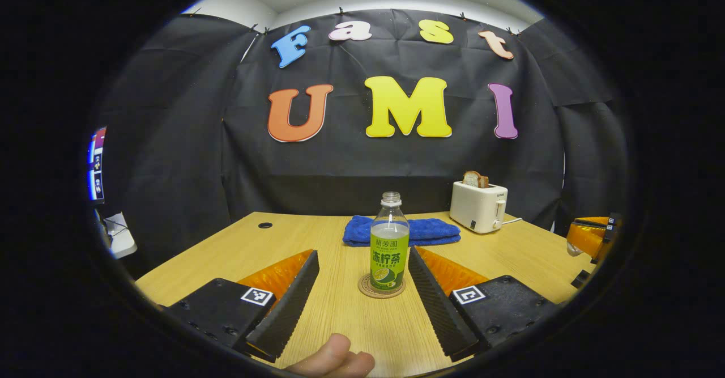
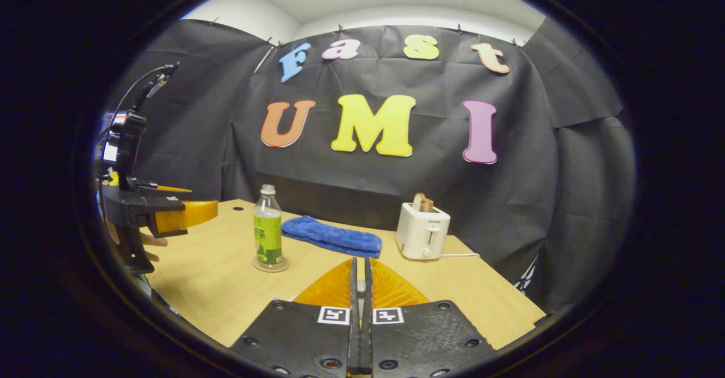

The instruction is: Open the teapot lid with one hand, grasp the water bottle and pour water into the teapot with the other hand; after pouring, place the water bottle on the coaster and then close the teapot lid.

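A clear water bottle (image 1: pixel 389 242) with a green label stands upright on a round coaster (image 1: pixel 368 291) in the middle of the wooden table (image 1: pixel 238 247). It has no cap and is about half full. My left gripper (image 1: pixel 362 256) is open, with a finger on each side of the bottle, close to it and touching nothing. The right gripper view shows the bottle (image 2: pixel 267 230) on the coaster (image 2: pixel 271 265), with the left gripper (image 2: pixel 201 208) a short way left of it. My right gripper (image 2: pixel 361 270) is shut over the table, with nothing seen between its fingers.
A folded blue towel (image 1: pixel 430 232) lies behind the bottle. A white toaster (image 1: pixel 479 206) holding a slice of bread stands at the back right. A thumb (image 1: pixel 334 358) shows at the bottom of the left gripper view. The right gripper (image 1: pixel 589 236) is at the right edge.
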